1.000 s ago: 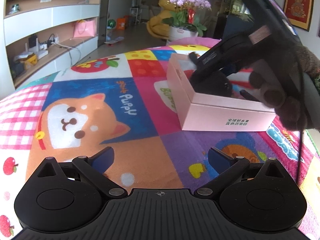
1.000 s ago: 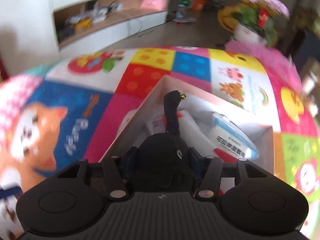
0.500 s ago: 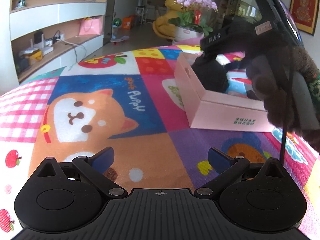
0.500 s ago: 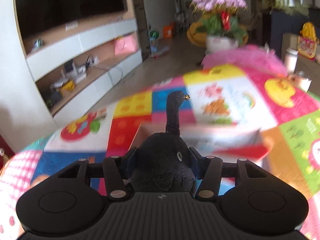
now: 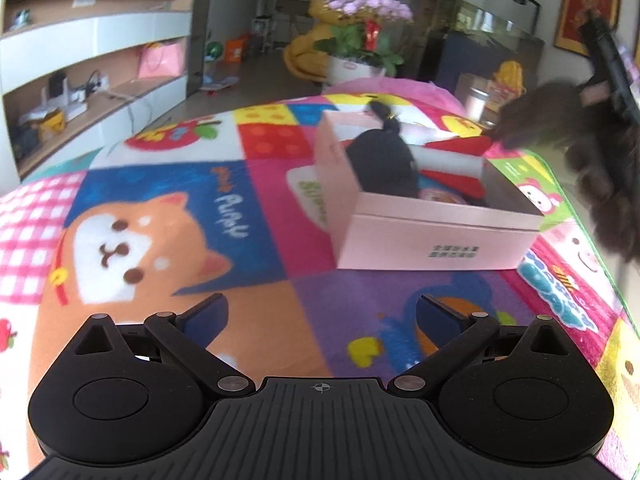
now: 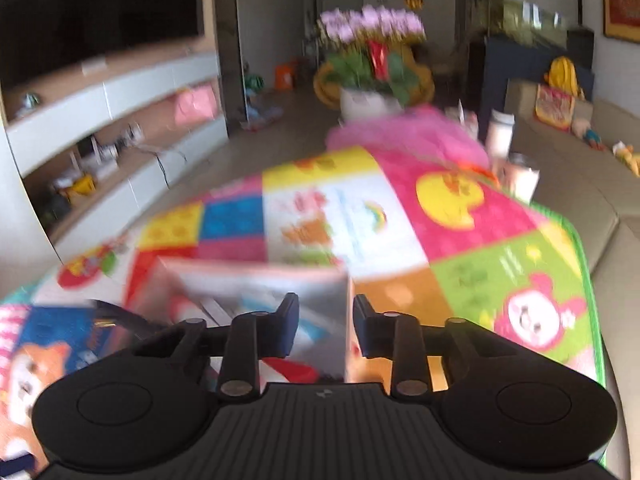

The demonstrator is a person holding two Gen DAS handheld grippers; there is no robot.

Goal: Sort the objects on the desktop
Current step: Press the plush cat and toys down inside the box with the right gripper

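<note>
"PUPPY" — on play mat (image 5: pixel 256 256), box (image 5: pixel 436 240) label unreadable

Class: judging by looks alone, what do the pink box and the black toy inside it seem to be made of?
Pink rectangular box: likely matte cardboard, with sharp folded edges, thin flat walls and printed text. Black plush toy: probably soft fabric, given its fuzzy, non-reflective rounded surface.

Under me I see a patchwork cartoon mat (image 5: pixel 256 208), bright squares with a dog face (image 5: pixel 120 248) on the left and a pink bear face (image 6: pixel 536 320) on a green square at the right edge. Past the mat's far end, a white pot of purple orchids (image 5: pixel 360 32) stands on the floor, a yellow seat (image 5: pixel 304 56) just behind it. Along the left wall run white shelves (image 5: pixel 92 64) holding a pink bag (image 5: pixel 160 62) and some cables. A red framed picture (image 5: pixel 588 4) hangs top right.
</note>
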